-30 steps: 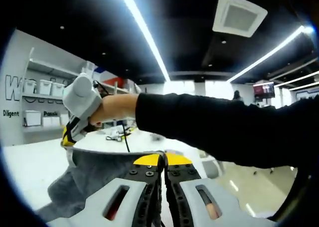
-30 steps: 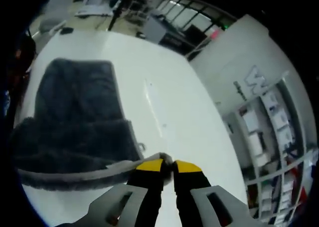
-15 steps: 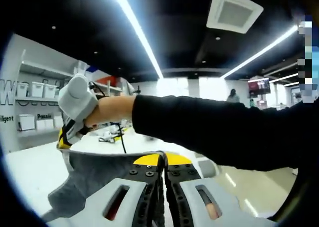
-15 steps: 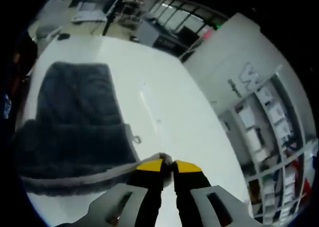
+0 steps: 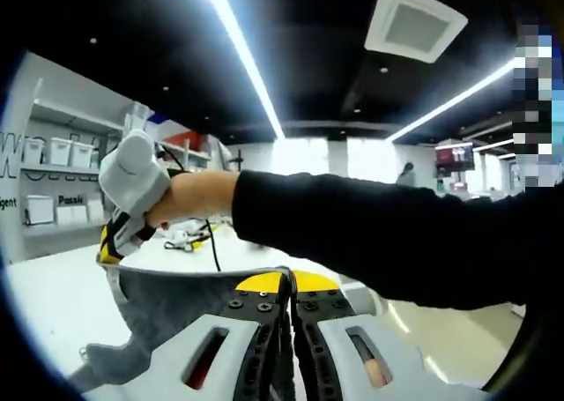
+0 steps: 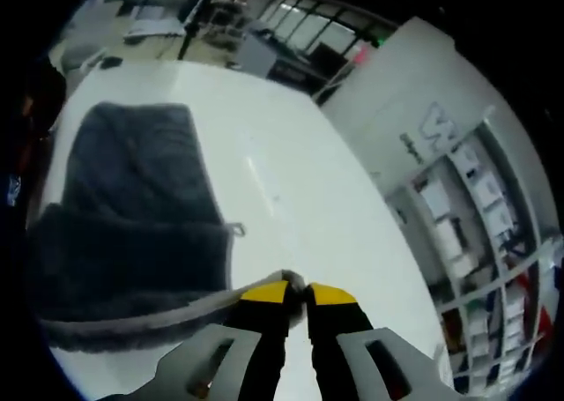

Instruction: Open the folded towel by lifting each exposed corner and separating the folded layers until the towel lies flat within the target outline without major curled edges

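Left gripper view: left gripper [image 5: 291, 282], jaws clenched on dark grey towel [image 5: 167, 300] edge; right gripper [image 5: 119, 233] pinching far corner. Edge raised higher than a second ago, stretched taut between both. Towel's lower part cut off.

Right gripper view: right gripper [image 6: 295, 288] gripping towel [image 6: 132, 233] hem; more cloth peeled off white desk [image 6: 291, 181]. Target outline not discernible.

Glaring ceiling light strips [image 5: 247, 57], fisheye-warped edges.
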`<state>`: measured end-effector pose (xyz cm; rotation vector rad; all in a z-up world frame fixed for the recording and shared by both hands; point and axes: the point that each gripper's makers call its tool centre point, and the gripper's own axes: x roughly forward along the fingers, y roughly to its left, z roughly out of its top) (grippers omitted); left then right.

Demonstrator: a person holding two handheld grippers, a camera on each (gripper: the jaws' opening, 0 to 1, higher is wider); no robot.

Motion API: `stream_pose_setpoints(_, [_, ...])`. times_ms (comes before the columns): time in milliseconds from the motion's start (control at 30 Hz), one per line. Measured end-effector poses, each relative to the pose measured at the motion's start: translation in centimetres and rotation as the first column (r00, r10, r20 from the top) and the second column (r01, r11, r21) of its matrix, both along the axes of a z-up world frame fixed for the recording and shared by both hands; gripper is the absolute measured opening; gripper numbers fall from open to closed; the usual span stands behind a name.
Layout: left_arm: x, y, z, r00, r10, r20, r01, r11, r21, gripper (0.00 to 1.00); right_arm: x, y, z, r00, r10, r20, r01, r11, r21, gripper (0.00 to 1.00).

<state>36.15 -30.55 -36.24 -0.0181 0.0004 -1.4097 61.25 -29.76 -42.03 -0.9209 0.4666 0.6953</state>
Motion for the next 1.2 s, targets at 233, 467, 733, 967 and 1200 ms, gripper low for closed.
stream_pose_setpoints(233, [-0.2,-0.9,-0.2,1.0,-0.008,-0.024,0.009,1.0,0.016,0.0,0.5,-1.3,-0.3,1.0,-0.008,-0.008,0.008,1.0,0.003,0.04])
stream_pose_setpoints(467, [-1.0,-2.0,0.1,0.999,-0.016,-0.038,0.016,1.0,0.009,0.0,1.3,-3.7,0.4,1.0,-0.026,-0.002,0.026,1.0,0.008,0.03])
stream_pose_setpoints(733, [-1.3,-4.2,-0.4,0.999,-0.02,-0.046,0.021,1.0,0.012,0.0,2.0,-6.3,0.4,0.999,-0.038,0.005,0.038,0.999,0.019,0.04])
stream_pose_setpoints(967, [-0.8,-5.6,-0.9,0.998,-0.013,-0.056,0.013,1.0,0.016,0.0,2.7,-7.6,0.0,0.999,-0.039,0.015,0.038,0.999,0.035,0.04])
stream_pose_setpoints(1200, [-0.6,-7.1,-1.1,0.996,-0.02,-0.088,0.019,1.0,-0.002,0.0,2.9,-8.8,-0.1,0.999,-0.041,0.013,0.04,0.998,0.043,0.04])
